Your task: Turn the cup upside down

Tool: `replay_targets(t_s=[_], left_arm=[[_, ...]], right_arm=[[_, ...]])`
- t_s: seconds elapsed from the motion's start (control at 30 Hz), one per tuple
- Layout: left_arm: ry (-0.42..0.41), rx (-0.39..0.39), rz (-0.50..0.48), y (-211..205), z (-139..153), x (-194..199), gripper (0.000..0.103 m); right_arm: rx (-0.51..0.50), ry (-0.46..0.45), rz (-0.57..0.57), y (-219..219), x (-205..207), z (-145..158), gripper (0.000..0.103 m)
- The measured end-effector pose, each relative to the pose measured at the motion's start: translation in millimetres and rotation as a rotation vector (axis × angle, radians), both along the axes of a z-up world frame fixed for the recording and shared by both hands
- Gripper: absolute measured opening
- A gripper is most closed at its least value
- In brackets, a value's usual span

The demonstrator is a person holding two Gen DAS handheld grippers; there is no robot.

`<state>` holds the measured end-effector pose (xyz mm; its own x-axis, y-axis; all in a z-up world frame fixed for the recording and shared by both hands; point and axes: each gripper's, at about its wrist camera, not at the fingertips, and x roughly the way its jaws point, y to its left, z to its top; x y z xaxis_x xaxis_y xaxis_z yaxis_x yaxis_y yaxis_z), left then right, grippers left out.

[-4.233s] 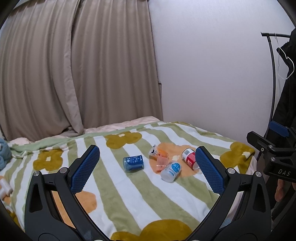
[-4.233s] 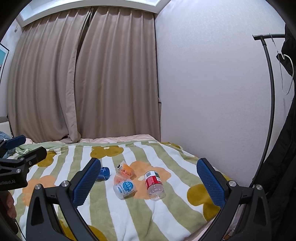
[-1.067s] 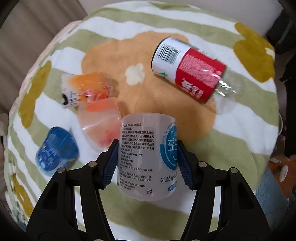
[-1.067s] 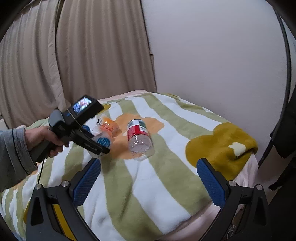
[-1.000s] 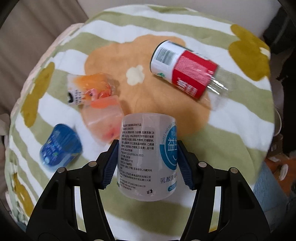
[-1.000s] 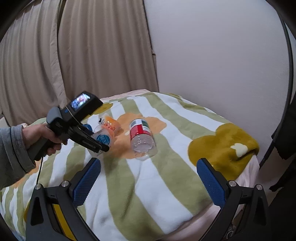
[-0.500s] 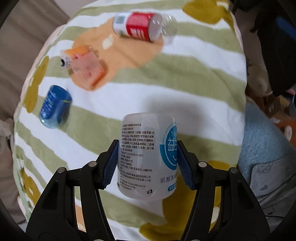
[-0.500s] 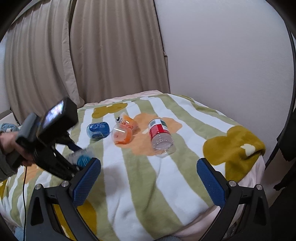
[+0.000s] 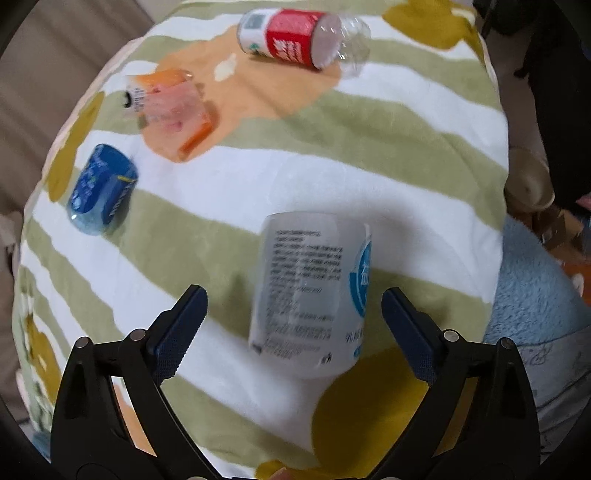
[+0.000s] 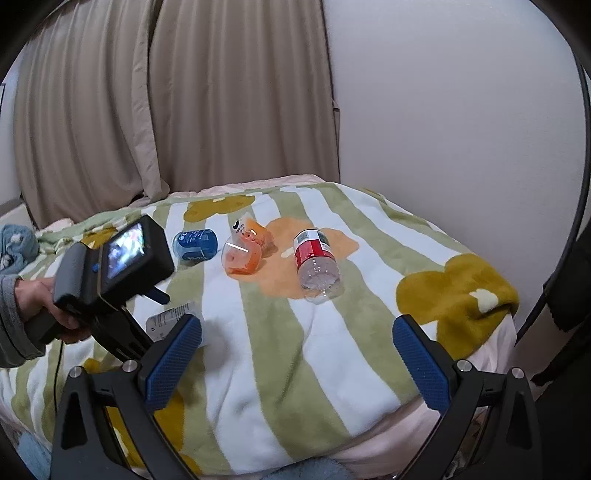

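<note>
The white yogurt-drink cup (image 9: 312,295) is seen between the spread left tongs (image 9: 291,321), touched by neither pad and blurred. It appears to have been let go just above or onto the striped blanket (image 9: 369,155) of the bed; whether it stands inverted cannot be told. The right tongs (image 10: 295,354) are held spread and empty, well apart, likely kept out of the way. A blue cup (image 9: 101,190), an orange cup (image 9: 173,110) and a red-labelled bottle (image 9: 299,35) lie on their sides farther off.
</note>
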<state>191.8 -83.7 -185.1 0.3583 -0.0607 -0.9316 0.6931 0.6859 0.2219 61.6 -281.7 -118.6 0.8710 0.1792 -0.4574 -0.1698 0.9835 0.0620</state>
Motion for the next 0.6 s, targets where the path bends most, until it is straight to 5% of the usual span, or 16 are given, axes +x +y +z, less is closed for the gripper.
replay_targets(t_s=[0.17, 0.27, 0.47, 0.6], left_arm=[[-0.059, -0.046, 0.051, 25.1, 28.7, -19.0, 0.095], [-0.09, -0.111, 0.111, 47.6, 41.5, -40.4, 0.102], [-0.139, -0.21, 0.289, 89.1, 37.0, -80.4, 0.103], [-0.154, -0.299, 0.397, 106.8, 34.0, -107.0, 0.103]], right_arm=[[-0.058, -0.017, 0.188, 5.0, 19.3, 23.3, 0.103], [-0.197, -0.012, 0.376, 26.6, 41.5, 36.6, 0.103], [-0.564, 0.049, 0.839, 105.2, 87.9, 20.2, 0.103], [-0.926, 0.103, 1.067, 163.0, 94.7, -32.6, 0.103]])
